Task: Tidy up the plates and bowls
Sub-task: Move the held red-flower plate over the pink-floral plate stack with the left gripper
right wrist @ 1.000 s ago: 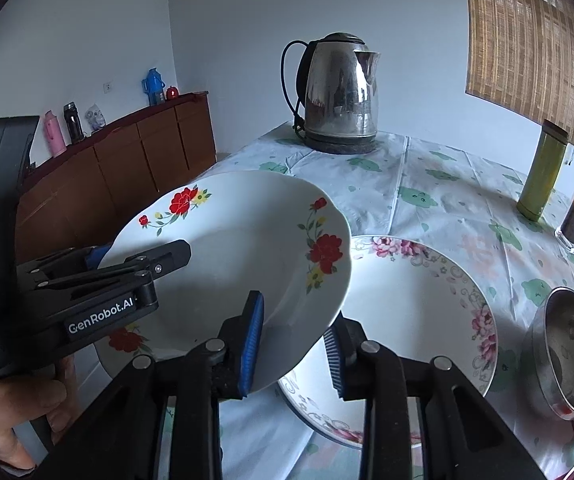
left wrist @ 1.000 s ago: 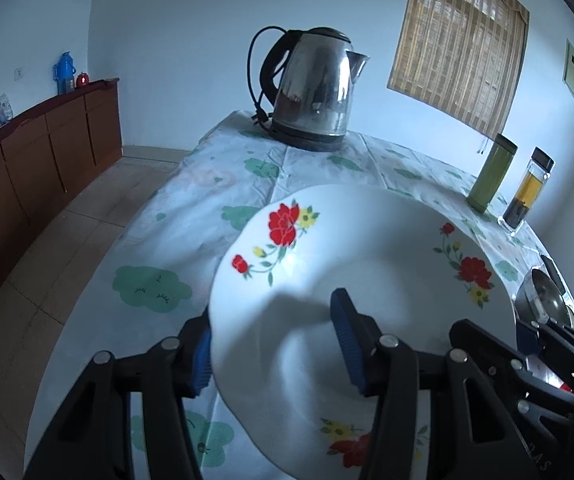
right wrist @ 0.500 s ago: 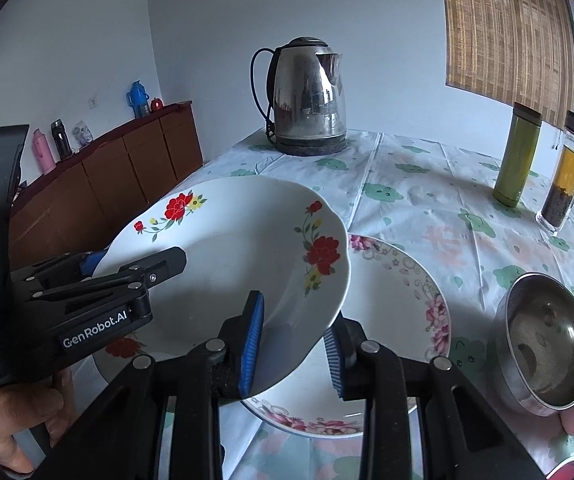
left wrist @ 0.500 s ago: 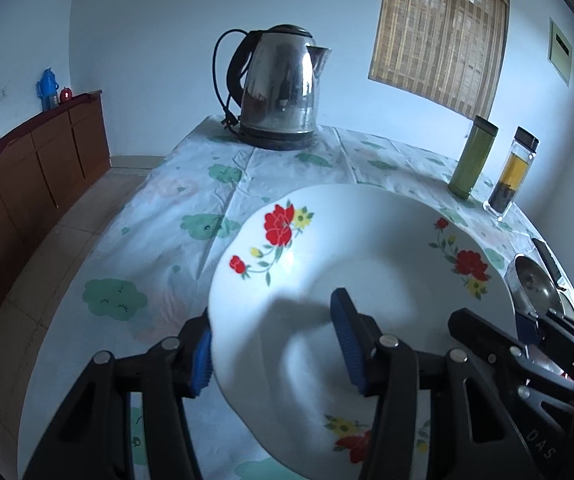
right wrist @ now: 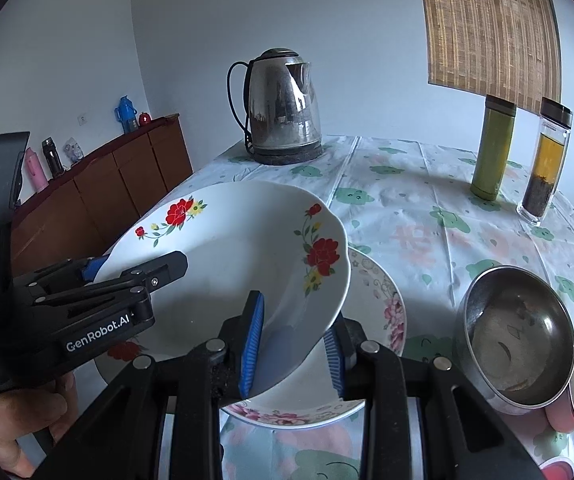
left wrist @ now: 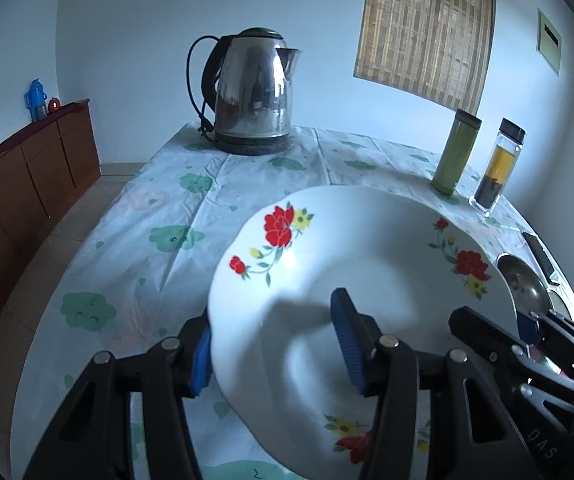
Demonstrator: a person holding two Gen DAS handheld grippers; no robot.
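Left gripper point(left wrist: 279, 352) clamped across near-left rim of red-flowered plate point(left wrist: 367, 280); one blue pad under the rim, one on the inner face. Right gripper point(right wrist: 293, 344) pinching the opposite rim edge, pads either side of the lip. Plate thus carried on two rim grips, tilted, clear of the tablecloth point(right wrist: 427, 216), partly overhanging pink-patterned plate point(right wrist: 379, 292) lying flat on the table. Steel bowl point(right wrist: 519, 340) just right of that plate, apart from both.

Handling judgement: glazed ceramic, rigid, fairly heavy, brittle, slick under ribbed pads. Rim the only purchase; opposed grips best for balance. Lowering flat and centred onto the patterned plate advisable; risk of chipping on an edge-first landing. Kettle point(left wrist: 253, 92) and two bottles well behind, no obstruction.
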